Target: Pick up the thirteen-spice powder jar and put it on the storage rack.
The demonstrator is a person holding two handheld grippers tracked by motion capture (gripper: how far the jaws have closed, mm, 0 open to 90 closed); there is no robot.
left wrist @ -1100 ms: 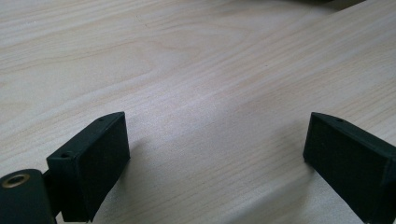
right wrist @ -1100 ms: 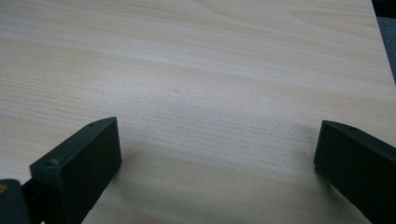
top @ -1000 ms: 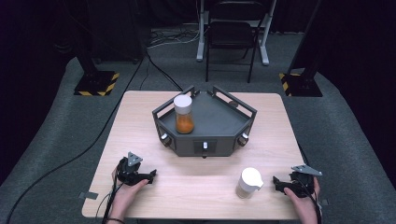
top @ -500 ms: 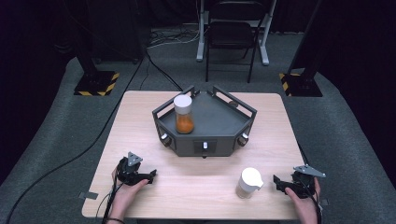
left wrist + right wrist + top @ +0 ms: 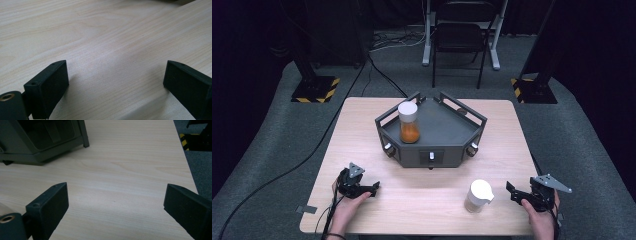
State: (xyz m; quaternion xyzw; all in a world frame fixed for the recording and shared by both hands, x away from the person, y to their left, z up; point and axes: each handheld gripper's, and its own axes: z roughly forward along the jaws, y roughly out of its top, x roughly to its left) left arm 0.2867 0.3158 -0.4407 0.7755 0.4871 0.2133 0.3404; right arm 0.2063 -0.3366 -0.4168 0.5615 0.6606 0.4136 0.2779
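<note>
I have both tongs resting low on the bench [image 5: 432,200], jaws spread wide and empty: left tongs [image 5: 373,188] near the front left, right tongs [image 5: 511,191] just beside the white-capped jar [image 5: 477,196]. That jar looks rigid, light and smooth, so I'd grip its body below the cap. A second jar [image 5: 408,122], holding orange contents, stands upright in the grey tray [image 5: 462,135].

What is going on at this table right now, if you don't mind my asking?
A person sits at a wooden table with a gripper in each hand. The left gripper and right gripper both rest near the front edge, jaws open and empty. A white-capped jar stands just beside the right gripper, untouched. A second jar with orange contents stands upright on the grey tray at the table's centre.
</note>
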